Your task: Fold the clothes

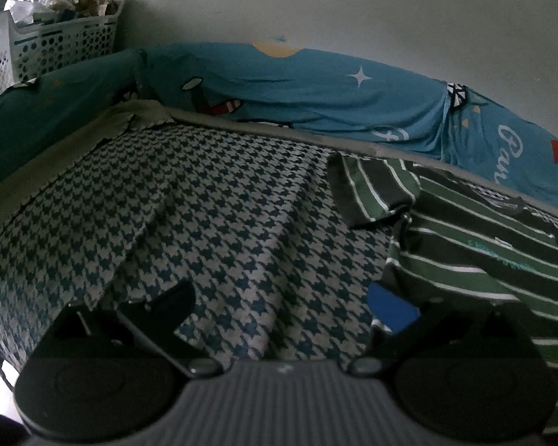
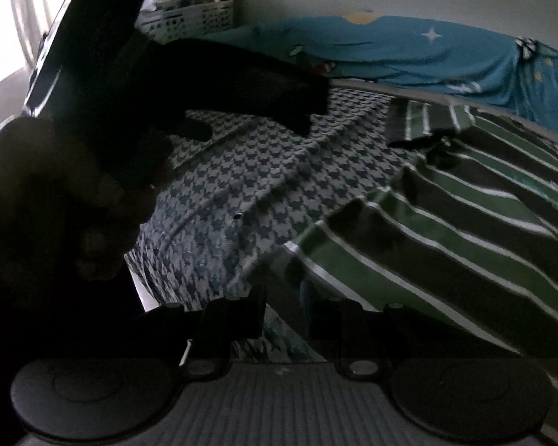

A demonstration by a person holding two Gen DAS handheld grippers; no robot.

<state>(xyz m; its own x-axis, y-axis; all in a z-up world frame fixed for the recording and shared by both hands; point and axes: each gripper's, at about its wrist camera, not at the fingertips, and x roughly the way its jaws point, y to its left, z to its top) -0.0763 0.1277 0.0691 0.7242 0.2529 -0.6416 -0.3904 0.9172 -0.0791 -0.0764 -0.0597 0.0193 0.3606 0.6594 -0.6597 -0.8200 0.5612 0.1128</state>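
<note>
My left gripper [image 1: 279, 304] stands wide and empty over the checked cloth [image 1: 212, 215]; my right gripper [image 2: 284, 308] pinches the hem of the striped shirt [image 2: 446, 223], which spreads toward two o'clock. Soft, light and floppy, it probably handles best by hem corners or shoulders.

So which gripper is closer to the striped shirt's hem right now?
Right. The right gripper has its jaws nearly closed on the green striped shirt at its hem; the left gripper is wide open over the houndstooth cloth beside it.

right gripper [image 2: 284, 297] pinching striped shirt [image 2: 446, 230], houndstooth cloth [image 2: 241, 186]
</note>
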